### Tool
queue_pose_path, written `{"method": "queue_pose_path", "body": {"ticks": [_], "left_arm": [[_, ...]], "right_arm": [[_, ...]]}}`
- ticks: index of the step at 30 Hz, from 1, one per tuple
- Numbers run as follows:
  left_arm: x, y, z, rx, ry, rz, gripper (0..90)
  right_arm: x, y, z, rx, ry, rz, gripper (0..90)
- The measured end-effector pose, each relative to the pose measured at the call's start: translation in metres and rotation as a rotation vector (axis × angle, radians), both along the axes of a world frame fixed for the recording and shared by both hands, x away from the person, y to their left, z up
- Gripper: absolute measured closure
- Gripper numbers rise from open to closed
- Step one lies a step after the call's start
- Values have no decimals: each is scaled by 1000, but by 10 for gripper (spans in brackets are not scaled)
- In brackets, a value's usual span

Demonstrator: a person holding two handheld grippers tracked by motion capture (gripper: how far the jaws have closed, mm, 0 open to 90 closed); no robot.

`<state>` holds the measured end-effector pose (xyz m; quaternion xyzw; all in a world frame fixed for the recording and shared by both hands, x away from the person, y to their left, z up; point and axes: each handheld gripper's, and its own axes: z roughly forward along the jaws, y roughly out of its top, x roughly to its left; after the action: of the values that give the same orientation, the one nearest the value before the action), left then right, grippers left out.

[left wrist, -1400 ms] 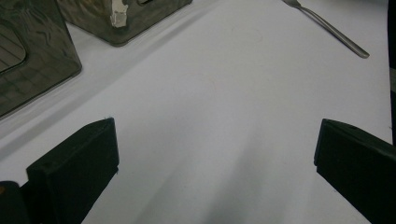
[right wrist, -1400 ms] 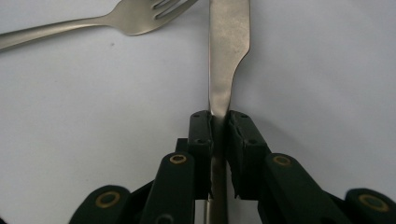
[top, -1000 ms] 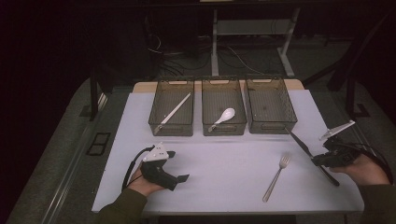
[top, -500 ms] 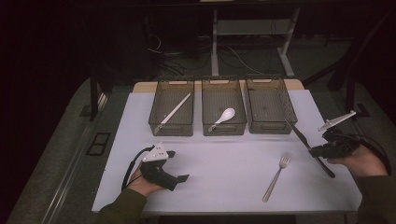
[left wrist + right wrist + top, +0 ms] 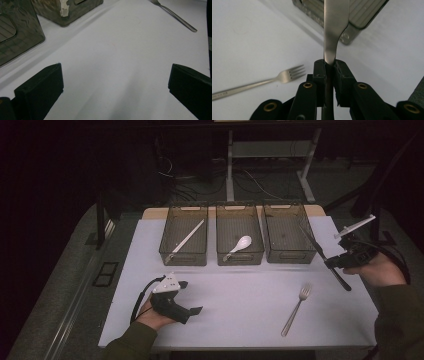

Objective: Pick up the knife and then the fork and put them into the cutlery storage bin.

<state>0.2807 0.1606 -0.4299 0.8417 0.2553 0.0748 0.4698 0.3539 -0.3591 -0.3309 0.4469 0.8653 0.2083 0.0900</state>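
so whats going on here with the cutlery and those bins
A person is sorting cutlery into three bins at the back of the table. The right gripper is shut on a table knife and holds it up by the right bin. The left bin has a long white utensil, the middle bin a white spoon. A fork lies on the table. The left gripper rests open, holding nothing.
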Motion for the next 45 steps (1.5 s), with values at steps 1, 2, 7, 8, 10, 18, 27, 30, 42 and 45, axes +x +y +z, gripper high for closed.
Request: {"method": "queue_pose_path", "body": {"ticks": [1, 2, 7, 8, 10, 18, 27, 30, 42, 45], "left_arm": [[0, 0, 0, -3, -1, -1, 0], [0, 0, 1, -5, -2, -1, 0], [0, 1, 1, -14, -3, 2, 0], [0, 1, 2, -12, -3, 1, 0], [0, 2, 2, -11, -6, -1, 0], [0, 2, 2, -7, -19, -3, 0], [2, 3, 1, -14, -21, -9, 0], [2, 3, 1, -15, -20, -12, 0], [1, 4, 2, -26, -21, -16, 0], [1, 4, 2, -29, -19, -15, 0]], "right_arm": [[3, 1, 2, 0, -5, -2, 801], [8, 4, 6, 4, -3, -9, 801], [26, 14, 17, -4, -7, -19, 801], [30, 16, 19, -4, -7, -20, 801], [38, 19, 23, 4, -10, -26, 800], [66, 26, 27, 19, -8, -62, 800], [98, 30, 20, 38, 10, -100, 800], [107, 33, 19, 40, 15, -109, 800], [139, 53, 17, 46, 11, -132, 800], [146, 56, 13, 42, 16, -133, 800]]}}
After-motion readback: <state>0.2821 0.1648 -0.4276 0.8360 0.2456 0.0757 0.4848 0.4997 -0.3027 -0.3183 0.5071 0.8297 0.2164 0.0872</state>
